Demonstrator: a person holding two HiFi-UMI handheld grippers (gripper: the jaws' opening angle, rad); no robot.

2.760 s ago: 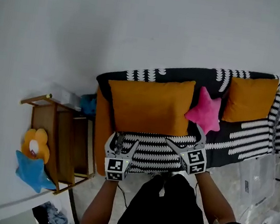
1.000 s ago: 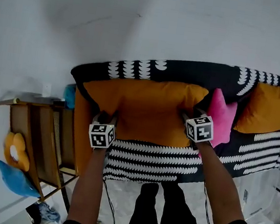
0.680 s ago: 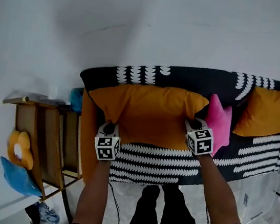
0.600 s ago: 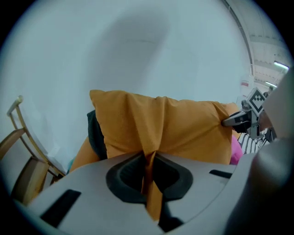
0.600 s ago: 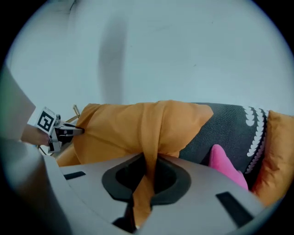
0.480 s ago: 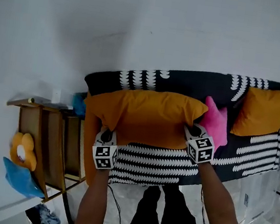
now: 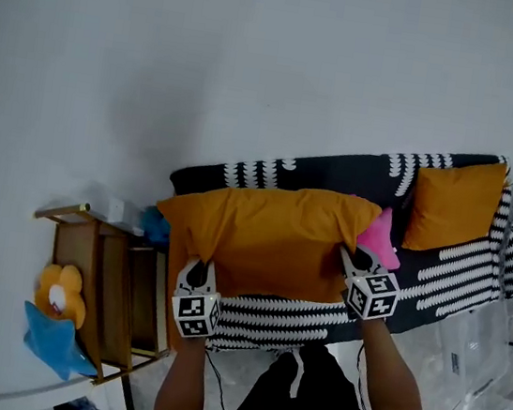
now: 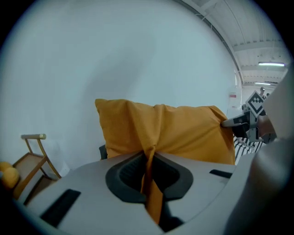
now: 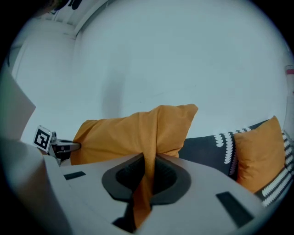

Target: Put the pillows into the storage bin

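A large orange pillow (image 7: pixel 267 234) hangs lifted above the black-and-white sofa (image 7: pixel 436 272), held by its two lower corners. My left gripper (image 7: pixel 192 276) is shut on the pillow's left corner; its fabric (image 8: pixel 149 183) is pinched between the jaws. My right gripper (image 7: pixel 351 257) is shut on the right corner, with orange cloth (image 9: pixel 144 183) folded between its jaws. Behind the big pillow a pink star pillow (image 7: pixel 379 240) peeks out. A smaller orange pillow (image 7: pixel 451 203) leans at the sofa's right end, also in the right gripper view (image 9: pixel 259 158).
A wooden side table (image 7: pixel 100 277) stands left of the sofa, with an orange flower cushion (image 7: pixel 62 288) and a blue cushion (image 7: pixel 53 337) beside it. Clear plastic bins (image 7: pixel 488 374) sit on the floor at the right. A white wall (image 7: pixel 258 57) is behind the sofa.
Both grippers closed on the big orange pillow's lower corners and lifted it off the sofa seat toward me. The pink star pillow is now mostly hidden behind it.
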